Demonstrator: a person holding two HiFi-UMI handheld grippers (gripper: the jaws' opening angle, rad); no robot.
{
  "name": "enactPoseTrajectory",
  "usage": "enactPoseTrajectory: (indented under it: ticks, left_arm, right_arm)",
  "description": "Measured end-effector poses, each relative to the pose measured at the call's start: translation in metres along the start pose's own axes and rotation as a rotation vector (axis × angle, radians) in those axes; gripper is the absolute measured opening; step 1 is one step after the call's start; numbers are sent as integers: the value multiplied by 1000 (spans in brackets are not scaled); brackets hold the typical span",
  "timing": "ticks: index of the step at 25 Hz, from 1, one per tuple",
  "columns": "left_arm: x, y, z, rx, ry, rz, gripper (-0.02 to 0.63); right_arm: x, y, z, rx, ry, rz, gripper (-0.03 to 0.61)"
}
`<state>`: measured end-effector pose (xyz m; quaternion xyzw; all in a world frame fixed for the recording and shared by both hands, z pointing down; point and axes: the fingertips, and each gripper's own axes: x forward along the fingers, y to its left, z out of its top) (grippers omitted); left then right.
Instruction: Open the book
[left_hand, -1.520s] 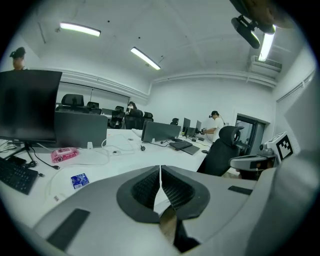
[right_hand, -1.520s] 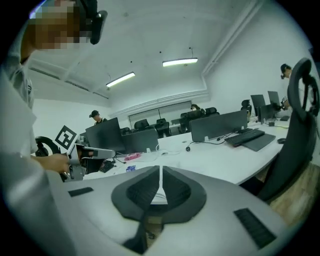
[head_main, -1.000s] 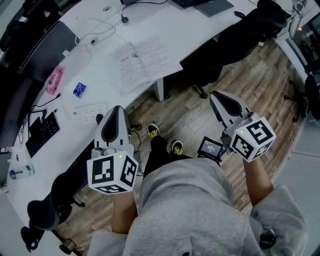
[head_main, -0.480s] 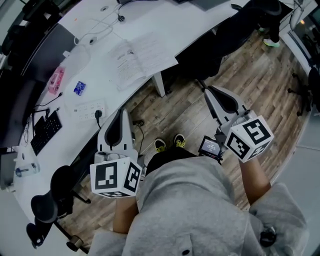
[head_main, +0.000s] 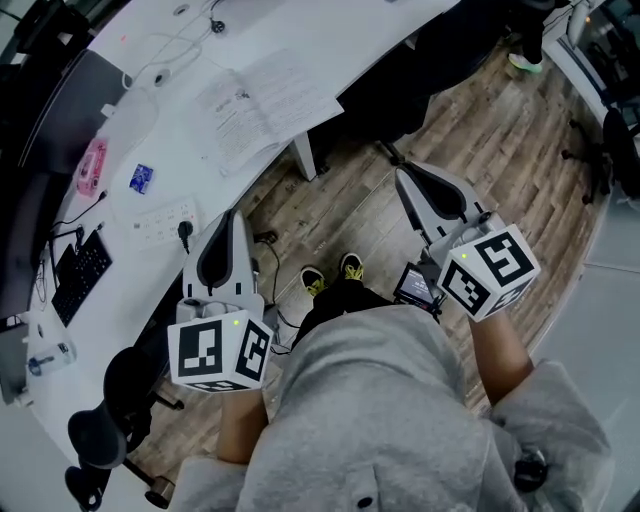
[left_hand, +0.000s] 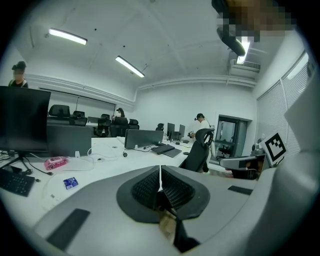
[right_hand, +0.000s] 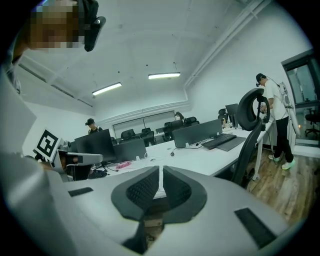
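My left claw (head_main: 231, 218) and right claw (head_main: 402, 178) each have their jaws pressed together, nothing between them, over the wooden floor (head_main: 480, 130). The book (head_main: 265, 105) lies spread open on the white tabletop (head_main: 300, 30), well apart from both.

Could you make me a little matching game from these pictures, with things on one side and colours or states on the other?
Things:
1. book
2. left gripper
3. small card
4. pouch

Colour or state:
A. blue
B. pink
C. lying open
D. shut, with nothing in it

Pairs: 1-C, 2-D, 3-A, 4-B
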<state>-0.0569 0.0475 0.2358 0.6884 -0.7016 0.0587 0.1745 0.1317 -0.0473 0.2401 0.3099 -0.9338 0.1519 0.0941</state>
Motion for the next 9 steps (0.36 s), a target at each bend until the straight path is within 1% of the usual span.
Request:
enactPoseTrajectory:
  ticks: [4,9]
  left_arm:
    - [-3,7,2,-6,-11,0,20]
    - [-7,12,6,-11,-23,6,20]
  right_arm:
    - [1,9,0,-5,8,-1,41]
    - [5,24,-1,-17,17,28,41]
